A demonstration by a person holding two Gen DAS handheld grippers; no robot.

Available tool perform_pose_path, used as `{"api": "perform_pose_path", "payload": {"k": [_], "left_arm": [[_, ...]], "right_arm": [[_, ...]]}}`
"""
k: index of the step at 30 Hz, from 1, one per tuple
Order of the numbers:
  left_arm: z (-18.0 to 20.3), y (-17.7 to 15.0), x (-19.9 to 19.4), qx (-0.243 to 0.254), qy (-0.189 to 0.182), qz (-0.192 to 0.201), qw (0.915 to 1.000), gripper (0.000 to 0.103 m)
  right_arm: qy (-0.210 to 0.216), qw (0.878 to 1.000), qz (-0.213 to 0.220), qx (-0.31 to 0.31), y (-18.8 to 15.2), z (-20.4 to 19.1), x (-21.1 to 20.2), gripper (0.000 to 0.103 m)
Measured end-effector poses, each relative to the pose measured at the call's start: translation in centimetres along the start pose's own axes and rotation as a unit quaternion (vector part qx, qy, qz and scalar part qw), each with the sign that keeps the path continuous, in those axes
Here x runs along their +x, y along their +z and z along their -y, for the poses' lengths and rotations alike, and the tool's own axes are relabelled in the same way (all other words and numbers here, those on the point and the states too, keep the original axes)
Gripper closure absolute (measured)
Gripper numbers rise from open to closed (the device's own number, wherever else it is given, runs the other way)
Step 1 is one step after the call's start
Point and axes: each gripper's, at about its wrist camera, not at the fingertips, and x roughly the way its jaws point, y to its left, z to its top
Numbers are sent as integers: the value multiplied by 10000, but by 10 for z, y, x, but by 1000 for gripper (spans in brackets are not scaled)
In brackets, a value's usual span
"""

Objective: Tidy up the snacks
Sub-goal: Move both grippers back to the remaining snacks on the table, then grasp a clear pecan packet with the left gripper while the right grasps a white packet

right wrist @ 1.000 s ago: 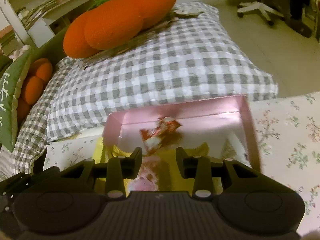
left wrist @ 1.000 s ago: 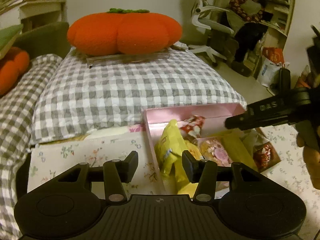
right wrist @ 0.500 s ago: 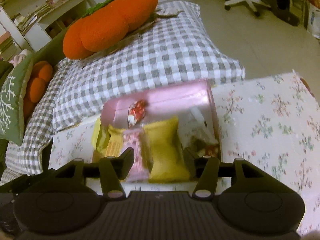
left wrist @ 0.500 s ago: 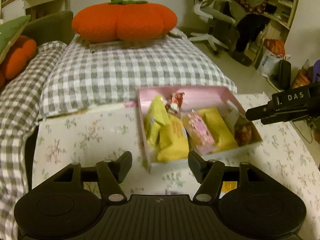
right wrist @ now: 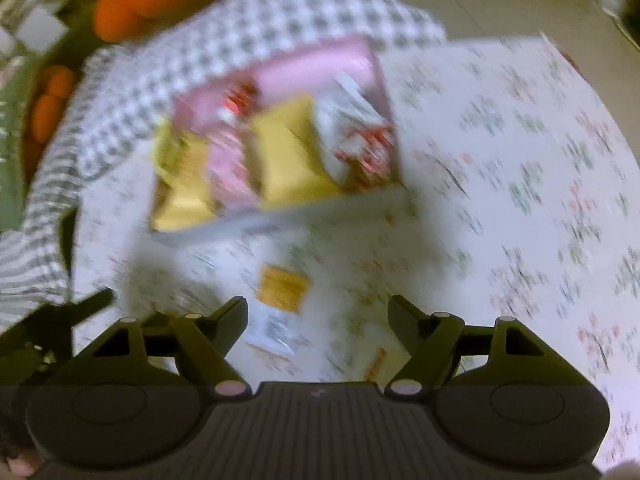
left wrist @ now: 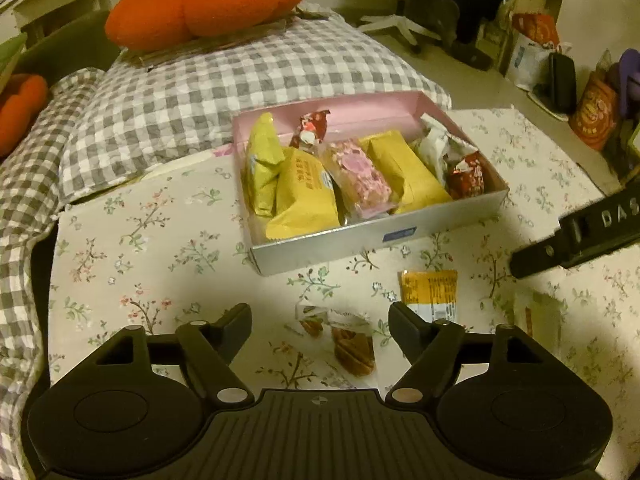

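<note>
I am hovering over the desk with its floral cloth, where the pink snack box is sitting against the checked cushion, already carrying yellow, pink and red packets side by side. Outside the box, near its front wall, loose snacks are lying on the cloth: an orange packet and a clear-wrapped brown pastry. My left jaws are opening with nothing clamped in them, and the pastry is lying on the cloth just beyond and between them. My right jaws are opening too, empty, with the orange packet just ahead; that view is blurred. I judge I am reaching for the leftover snacks. Next, each pair of jaws needs lowering around its packet, then a gentle squeeze, since the wrappers are looking thin and crushable.
</note>
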Motion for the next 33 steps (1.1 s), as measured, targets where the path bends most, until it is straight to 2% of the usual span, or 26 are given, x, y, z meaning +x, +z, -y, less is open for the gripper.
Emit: {"api": "perform_pose_path", "payload": {"k": [3, 7, 11, 16, 25, 33], "left_arm": [[2, -1, 2, 7, 0, -56, 10000, 24], [8, -4, 4, 135, 108, -138, 9998, 20], [10, -9, 6, 198, 187, -301, 9992, 20], [11, -11, 6, 329, 270, -275, 9987, 17], [19, -9, 17, 492, 373, -309, 9976, 12], [18, -13, 37, 647, 517, -415, 9957, 12]], "right_arm": [[-360, 9991, -169, 114, -7, 9, 6, 24], [-318, 9982, -409, 313, -19, 17, 12, 21], [-465, 9973, -534, 192, -29, 13, 18, 16], [-416, 9967, -689, 72, -36, 6, 23, 12], [-457, 9966, -434, 534, -35, 15, 21, 12], [-455, 9949, -610, 667, -38, 24, 36, 13]]}}
